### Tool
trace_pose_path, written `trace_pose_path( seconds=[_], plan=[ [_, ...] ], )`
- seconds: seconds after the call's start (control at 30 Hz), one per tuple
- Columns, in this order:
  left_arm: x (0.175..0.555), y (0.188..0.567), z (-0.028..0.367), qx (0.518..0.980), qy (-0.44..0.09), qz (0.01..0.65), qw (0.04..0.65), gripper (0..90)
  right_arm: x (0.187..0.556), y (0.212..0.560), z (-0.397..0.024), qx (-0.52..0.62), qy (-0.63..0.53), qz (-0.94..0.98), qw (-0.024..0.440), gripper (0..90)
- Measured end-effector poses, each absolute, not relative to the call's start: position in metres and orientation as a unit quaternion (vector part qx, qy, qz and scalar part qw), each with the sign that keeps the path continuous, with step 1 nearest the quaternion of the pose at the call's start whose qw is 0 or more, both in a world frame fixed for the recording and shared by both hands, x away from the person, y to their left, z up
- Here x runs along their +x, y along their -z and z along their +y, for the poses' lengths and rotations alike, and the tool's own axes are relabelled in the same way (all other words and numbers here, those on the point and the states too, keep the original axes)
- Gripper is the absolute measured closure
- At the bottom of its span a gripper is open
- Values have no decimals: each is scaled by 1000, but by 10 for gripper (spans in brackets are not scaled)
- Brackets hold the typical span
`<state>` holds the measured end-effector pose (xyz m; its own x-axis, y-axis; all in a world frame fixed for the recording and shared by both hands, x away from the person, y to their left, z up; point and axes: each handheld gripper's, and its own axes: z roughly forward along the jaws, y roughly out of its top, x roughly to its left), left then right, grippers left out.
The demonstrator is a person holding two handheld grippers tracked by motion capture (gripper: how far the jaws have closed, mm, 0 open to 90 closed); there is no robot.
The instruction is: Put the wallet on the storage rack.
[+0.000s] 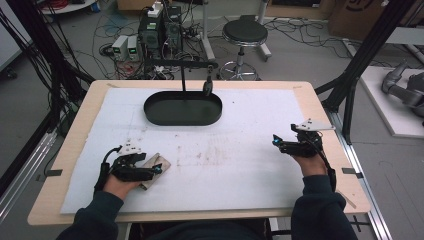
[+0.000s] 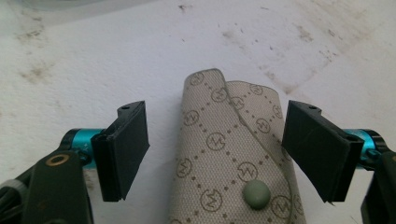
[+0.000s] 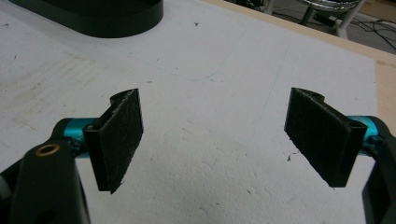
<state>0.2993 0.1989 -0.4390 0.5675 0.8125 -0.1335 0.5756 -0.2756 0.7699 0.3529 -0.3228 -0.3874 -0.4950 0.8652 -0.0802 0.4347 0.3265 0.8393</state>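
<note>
A beige pouch (image 1: 159, 164) with a printed monogram pattern lies flat on the white mat at the near left. In the left gripper view the pouch (image 2: 224, 149) runs lengthwise between the two black pads, with a pale green snap button (image 2: 256, 194) near its lower end. My left gripper (image 1: 156, 170) (image 2: 215, 154) straddles it with its jaws wide; the pads stand off both sides of the pouch. My right gripper (image 1: 276, 142) (image 3: 212, 140) rests at the near right with its jaws spread over bare mat and nothing between them.
A black oval tray (image 1: 150, 107) sits at the back centre of the stained white mat (image 1: 240, 160), with a thin black stand behind it. The wooden table edge (image 1: 320, 110) frames the mat. A stool (image 1: 245, 32) and cables lie on the floor beyond.
</note>
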Motion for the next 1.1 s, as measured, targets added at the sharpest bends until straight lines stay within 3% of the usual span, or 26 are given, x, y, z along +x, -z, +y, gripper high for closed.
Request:
trace_pose_path(
  seconds=[0.23, 0.47, 1.1],
  plan=[
    [292, 445, 192, 812, -156, 428, 364, 230, 353, 388, -323, 424, -396, 768, 271, 199],
    [296, 440, 195, 810, -165, 427, 366, 369, 353, 388, -323, 424, -395, 768, 271, 199],
    [350, 394, 218, 734, -210, 427, 484, 388, 354, 389, -324, 430, -395, 766, 270, 199]
  ],
)
